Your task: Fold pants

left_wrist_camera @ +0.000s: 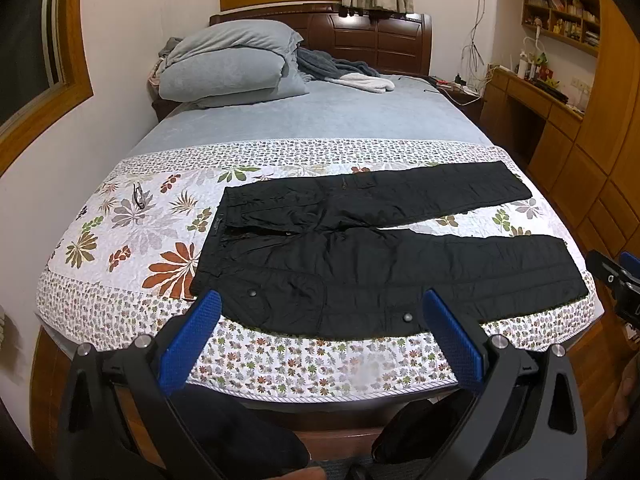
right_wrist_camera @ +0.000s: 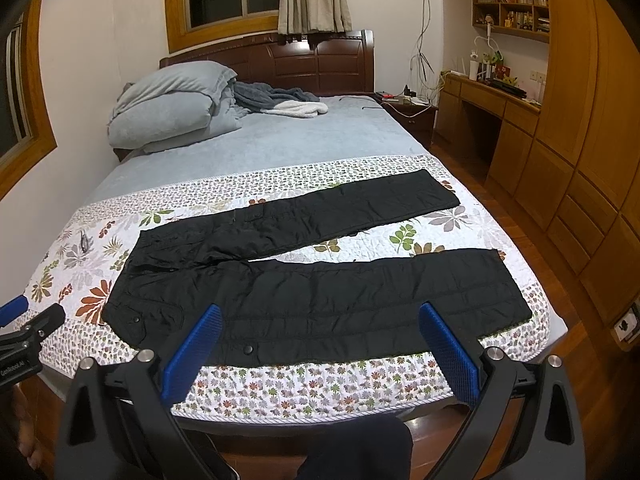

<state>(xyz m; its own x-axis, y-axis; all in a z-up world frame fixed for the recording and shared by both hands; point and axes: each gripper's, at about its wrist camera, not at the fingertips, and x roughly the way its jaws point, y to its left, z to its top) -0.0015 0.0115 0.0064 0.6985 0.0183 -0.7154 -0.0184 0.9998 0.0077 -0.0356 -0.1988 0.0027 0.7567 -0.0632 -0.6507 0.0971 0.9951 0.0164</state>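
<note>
The black pants [left_wrist_camera: 360, 248] lie flat and unfolded on the flowered quilt [left_wrist_camera: 132, 232] at the foot of the bed, waist to the left, legs spread apart. The left gripper [left_wrist_camera: 320, 300] and right gripper [right_wrist_camera: 320, 312] both hover spread wide, holding nothing. Near the waist lies a small thing, perhaps eyeglasses [left_wrist_camera: 139, 196].

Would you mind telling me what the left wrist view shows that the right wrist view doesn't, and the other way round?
Only the left wrist view shows the open left gripper head-on, with the right gripper at its right edge. Only the right wrist view shows the open right gripper head-on, plus more wooden floor beside the bed. Both show the black pants lying flat and unfolded on the floral quilt, eyeglasses nearby, and the grey pillows by the headboard.
</note>
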